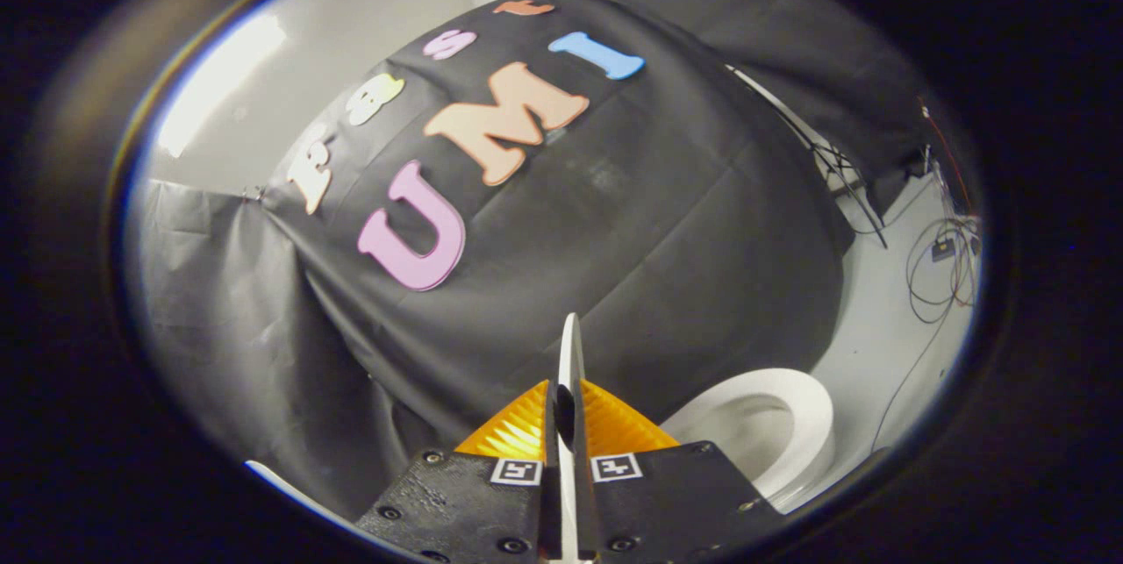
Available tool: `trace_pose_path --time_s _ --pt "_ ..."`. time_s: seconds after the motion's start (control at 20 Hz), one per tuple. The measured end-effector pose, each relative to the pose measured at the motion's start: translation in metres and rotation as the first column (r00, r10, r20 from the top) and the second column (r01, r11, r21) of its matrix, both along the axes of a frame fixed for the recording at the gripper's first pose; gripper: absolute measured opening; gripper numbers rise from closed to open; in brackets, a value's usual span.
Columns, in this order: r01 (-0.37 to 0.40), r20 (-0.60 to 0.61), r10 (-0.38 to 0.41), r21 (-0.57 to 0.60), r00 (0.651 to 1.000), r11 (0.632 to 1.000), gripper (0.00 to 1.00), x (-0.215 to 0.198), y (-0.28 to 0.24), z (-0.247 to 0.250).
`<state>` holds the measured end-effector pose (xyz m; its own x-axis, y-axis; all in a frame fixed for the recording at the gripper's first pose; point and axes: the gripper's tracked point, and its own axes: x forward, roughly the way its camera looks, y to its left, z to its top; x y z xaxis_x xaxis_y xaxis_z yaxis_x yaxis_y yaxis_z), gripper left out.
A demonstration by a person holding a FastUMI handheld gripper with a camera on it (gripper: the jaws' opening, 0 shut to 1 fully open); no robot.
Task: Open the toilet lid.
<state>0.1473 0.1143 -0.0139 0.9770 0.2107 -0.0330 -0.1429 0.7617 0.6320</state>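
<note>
My gripper [568, 396] is shut on the white toilet lid [570, 345], which I see edge-on as a thin white strip rising between the two fingers. The lid stands lifted, with its edge reaching past the fingertips toward the black cloth wall. To the right of the fingers and below them lies the white toilet seat [811, 424], its ring uncovered, with the white bowl [746, 437] visible inside it.
The black cloth wall [614, 239] hangs close ahead, behind the toilet. A pale floor [886, 345] runs to the right of the toilet, with loose cables [939, 274] and a stand's legs on it.
</note>
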Motion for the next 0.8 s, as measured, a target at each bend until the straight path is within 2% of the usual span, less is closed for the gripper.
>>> trace_pose_path --time_s 0.45,0.8 --pt "-0.113 0.053 0.123 -0.159 0.991 0.981 0.06 -0.015 0.089 0.042" --pt "-0.197 0.066 0.224 -0.290 0.972 0.937 0.06 -0.022 0.157 0.055"
